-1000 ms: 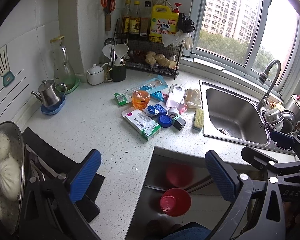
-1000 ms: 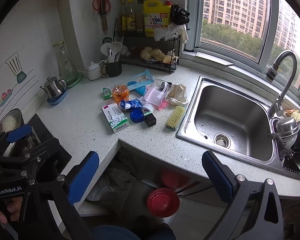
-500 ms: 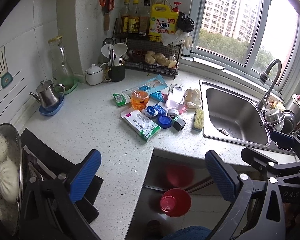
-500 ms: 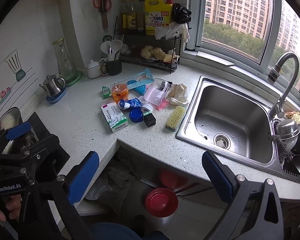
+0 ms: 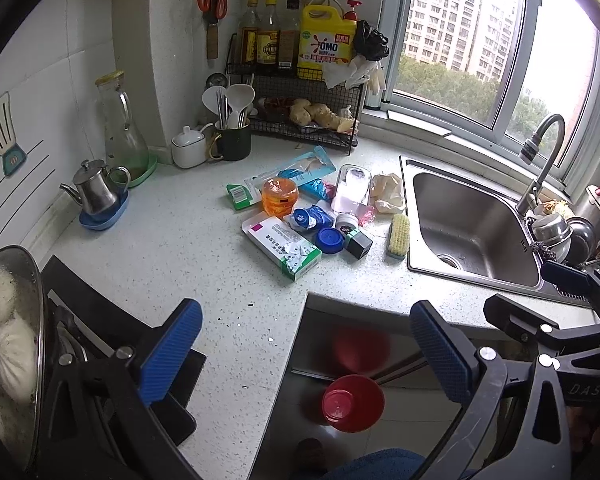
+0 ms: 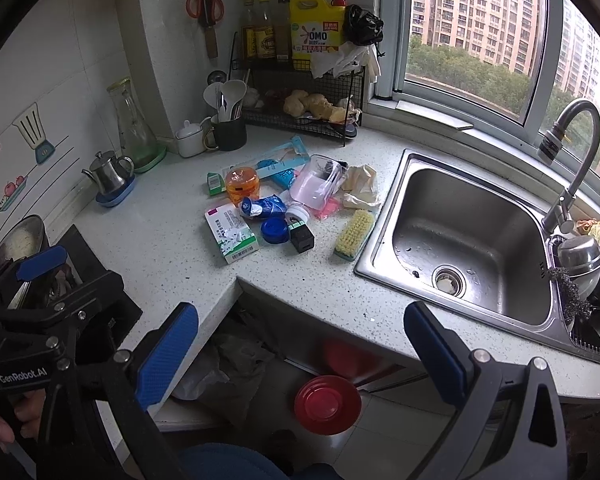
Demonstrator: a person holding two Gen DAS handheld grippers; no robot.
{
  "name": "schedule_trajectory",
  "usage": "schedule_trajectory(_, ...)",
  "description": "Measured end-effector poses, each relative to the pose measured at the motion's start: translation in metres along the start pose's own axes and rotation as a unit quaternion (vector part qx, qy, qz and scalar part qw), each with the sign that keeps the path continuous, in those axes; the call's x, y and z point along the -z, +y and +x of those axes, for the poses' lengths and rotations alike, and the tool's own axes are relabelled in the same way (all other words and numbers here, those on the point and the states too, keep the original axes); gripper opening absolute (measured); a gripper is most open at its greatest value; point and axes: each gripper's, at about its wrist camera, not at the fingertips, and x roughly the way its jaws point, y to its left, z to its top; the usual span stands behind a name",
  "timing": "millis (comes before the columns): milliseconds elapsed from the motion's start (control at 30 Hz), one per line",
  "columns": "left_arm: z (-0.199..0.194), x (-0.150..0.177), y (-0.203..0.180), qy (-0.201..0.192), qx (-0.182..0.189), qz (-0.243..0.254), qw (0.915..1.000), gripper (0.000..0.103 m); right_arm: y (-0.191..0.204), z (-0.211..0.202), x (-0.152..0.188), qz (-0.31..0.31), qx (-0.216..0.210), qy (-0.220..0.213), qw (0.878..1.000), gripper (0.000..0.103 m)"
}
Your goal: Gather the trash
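Lying mid-frame on the counter (image 5: pixel 160 240), the white-green box (image 5: pixel 282 246) runs its long axis from upper left to lower right; left hand-held gripper (image 5: pixel 306 354) and right hand-held gripper (image 6: pixel 300 354) hover spread, empty.

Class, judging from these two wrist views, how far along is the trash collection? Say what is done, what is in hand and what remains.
Done: nothing visibly; the trash pile, including the white-and-green carton, orange tub and blue lid, lies on the counter.
In hand: nothing; the left gripper and right gripper are open and empty, short of the pile.
Left: every piece. A red bin stands on the floor below.
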Motion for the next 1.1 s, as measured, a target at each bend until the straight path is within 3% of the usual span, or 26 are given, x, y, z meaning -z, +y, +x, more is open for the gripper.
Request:
schedule_trajectory(767,0.004,-0.001,-0.011,0.004,-0.003,0.014,0.9999,0.103,-0.009,0.002,0.002,0.008,-0.007,0.006,1.0,0.103)
schedule_trajectory(1100,0.028,-0.016,-0.006,0.024,-0.002,0.012,0.9996,0.103,-0.013,0.019,-0.014,0.007,-0.028,0.007,1.0,0.103)
